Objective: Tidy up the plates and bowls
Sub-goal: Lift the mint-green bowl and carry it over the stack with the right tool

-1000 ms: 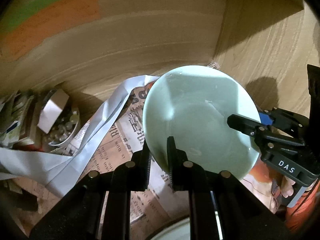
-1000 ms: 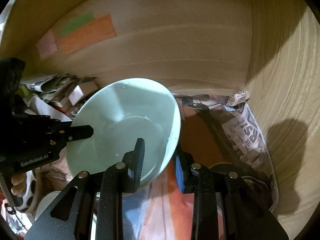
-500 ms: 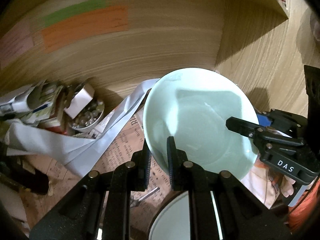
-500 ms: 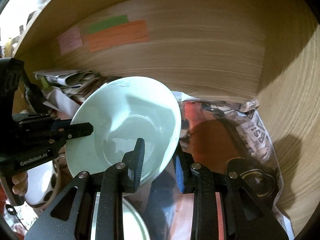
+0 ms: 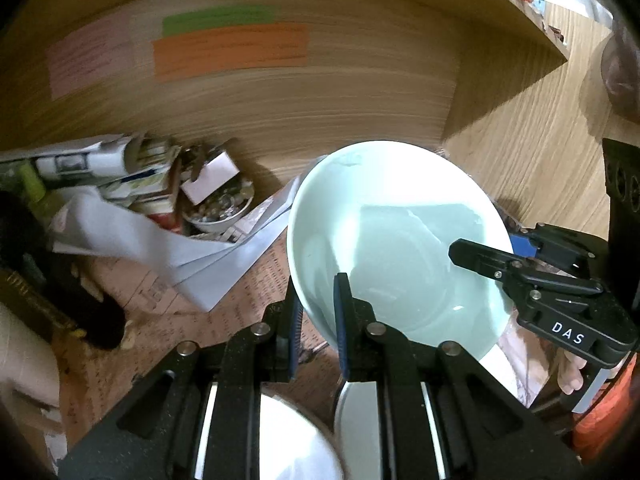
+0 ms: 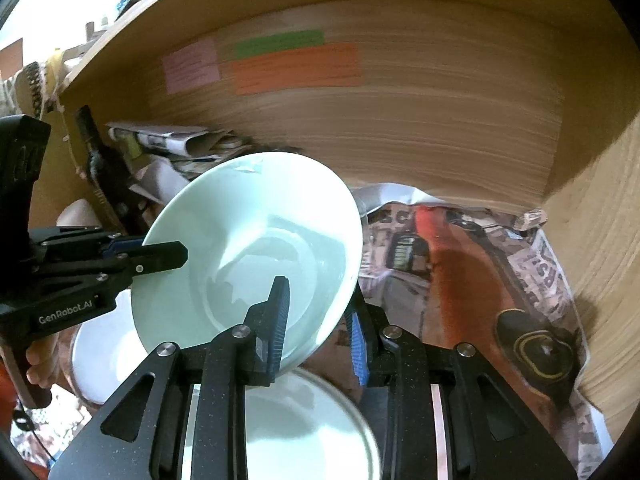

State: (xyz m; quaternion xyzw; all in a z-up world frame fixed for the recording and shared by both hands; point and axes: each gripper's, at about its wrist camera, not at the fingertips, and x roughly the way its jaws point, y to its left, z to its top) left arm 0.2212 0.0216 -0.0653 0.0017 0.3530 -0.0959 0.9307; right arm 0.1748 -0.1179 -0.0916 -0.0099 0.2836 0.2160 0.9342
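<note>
Both tongs grip one pale green bowl (image 5: 396,240) by its rim, carried tilted inside a wooden cabinet. Left tongs (image 5: 316,308) are pinched nearly shut on the rim at the bowl's 7 o'clock in the left wrist view, one finger inside the bowl and one outside. Right tongs (image 6: 316,316) clamp the opposite rim, at 5 o'clock of the bowl in the right wrist view, likewise one finger in, one out. Neither grip has changed over the last second.

What has changed is the surroundings. In the left view, the paper labels (image 5: 232,52) on the cabinet's back wall sit nearer 12 o'clock than a second ago, when they were far off at 10 o'clock, and a pink one now shows beside the green and orange. The clutter of rolled papers (image 5: 100,168) and the small dish (image 5: 220,208) has slid from the 9 o'clock edge towards the middle. A white plate (image 5: 292,440) now fills the 6 o'clock edge beneath the left tongs, where only a sliver showed before. In the right view a plate (image 6: 300,432) has likewise come into sight under the bowl at 6 o'clock, and more of the newspaper (image 6: 460,264) lining the shelf is visible at 3 o'clock.
</note>
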